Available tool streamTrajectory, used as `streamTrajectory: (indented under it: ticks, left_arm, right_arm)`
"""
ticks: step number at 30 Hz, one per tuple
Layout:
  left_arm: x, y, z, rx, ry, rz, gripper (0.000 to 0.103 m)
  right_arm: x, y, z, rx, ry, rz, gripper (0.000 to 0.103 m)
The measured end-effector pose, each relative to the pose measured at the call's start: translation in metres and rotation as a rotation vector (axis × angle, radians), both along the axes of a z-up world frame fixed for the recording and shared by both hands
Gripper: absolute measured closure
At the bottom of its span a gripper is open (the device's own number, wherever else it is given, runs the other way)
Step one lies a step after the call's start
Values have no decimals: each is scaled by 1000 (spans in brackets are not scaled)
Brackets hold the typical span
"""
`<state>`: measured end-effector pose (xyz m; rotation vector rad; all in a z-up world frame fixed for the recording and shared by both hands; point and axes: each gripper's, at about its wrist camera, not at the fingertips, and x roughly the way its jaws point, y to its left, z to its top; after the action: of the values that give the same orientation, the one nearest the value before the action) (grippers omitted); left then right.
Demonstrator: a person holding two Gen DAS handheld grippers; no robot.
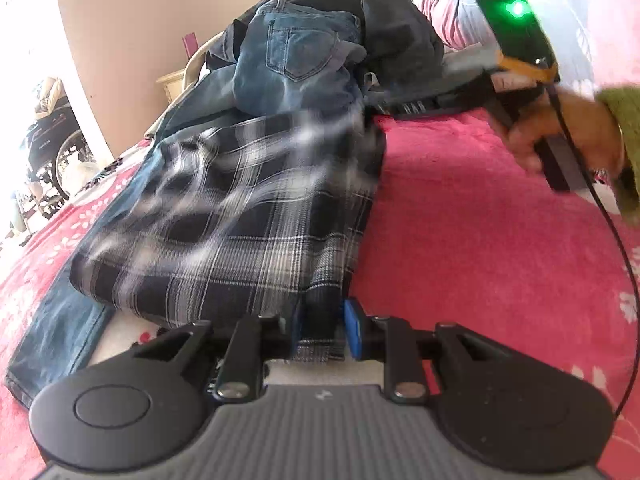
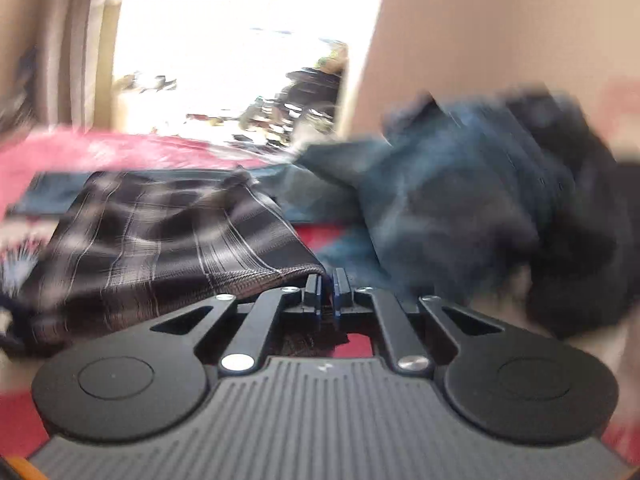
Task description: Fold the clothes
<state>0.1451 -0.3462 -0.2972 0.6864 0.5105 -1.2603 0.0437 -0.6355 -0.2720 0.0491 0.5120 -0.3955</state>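
We took the plaid garment (image 1: 240, 216) as our landmark; it lay partly folded on the pink bedspread (image 1: 480, 220), with much of its cloth smeared by motion blur in both views.

Left wrist view, left to right. Far left of the plaid garment we noted a wheelchair (image 1: 52, 148) in a bright opening. Under the garment's left edge ran a flat jeans leg (image 1: 60, 332), reaching toward the camera. Behind the garment sat a heap of blue jeans (image 1: 296, 64), with dark clothes (image 1: 400, 36) just to the heap's right. At the garment's near edge the left gripper (image 1: 322, 330) had its blue pads (image 1: 354, 332) pressed against a strip of plaid cloth between them, so it was clamped on the garment. To the right of the garment, a hand (image 1: 560, 136) in a green sleeve (image 1: 624, 120) held the other tool, whose green light (image 1: 516, 8) was on.

Right wrist view, left to right. The plaid garment (image 2: 168, 232) filled the left half. At its right corner the right gripper (image 2: 327, 286) had its jaws nearly together; whether cloth was pinched between them we could not tell. Right of the garment lay the blurred jeans heap (image 2: 460, 184).
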Motion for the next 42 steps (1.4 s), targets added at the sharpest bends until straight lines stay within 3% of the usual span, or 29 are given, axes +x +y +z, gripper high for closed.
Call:
streamTrajectory:
  ticks: [5,8,11,12,13,15,16,17,18,19,22,26,29,32,37,41,42]
  left_arm:
    - [1,2,-1,-1,3,-5,79]
    - [2,5,-1,-3,9,-7,79]
    - [3,5,0,-2,11,-10,79]
    - [3,5,1,-2,12,-11,79]
    - [4,6,2,-1,11,-12,79]
    - [5,8,5,-1,9,-15,79]
    - [6,10,7,-5,8,-12,79]
    - [7,12,9,-10,6,-7,79]
    - [8,13,11,-16,4,-2,79]
    - [9,15,12,-22,0,1,79]
    - [11,15,15,-42,3,20,79]
    - [17,8,8,-27,39,27,79]
    - [14,3,0,-13,18,12,78]
    - [11,4,-2,-16,6,1,75]
    - [10,6,-4,-20,19,10,75]
    - [10,6,-6,-20,27,12,74]
    - [11,6,-6,-20,26,9,74]
  right_arm:
    - [-27,-49,-23,378,-34,-230,103]
    - [-37,-58,-4,399,-94,-211,100]
    - [-25,-56,23,375,-151,-101,96]
    - [-15,-54,31,360,-152,-49,78]
    - [-1,-51,36,343,-139,3,46]
    - [26,-49,39,323,-96,77,25]
    - [36,-49,35,332,-56,103,24]
    - [47,-51,29,347,-10,127,24]
    - [57,-52,23,361,36,151,30]
    - [56,-55,19,395,38,146,69]
    - [46,-65,6,516,7,106,94]
    - [33,-80,-11,675,-35,51,95]
    - [25,-92,-24,794,-73,8,94]
    - [24,-108,-34,910,-129,-38,85]
    - [36,-83,28,540,-188,32,84]
    - [109,-31,43,236,-34,316,84]
    - [122,-30,32,212,20,322,86]
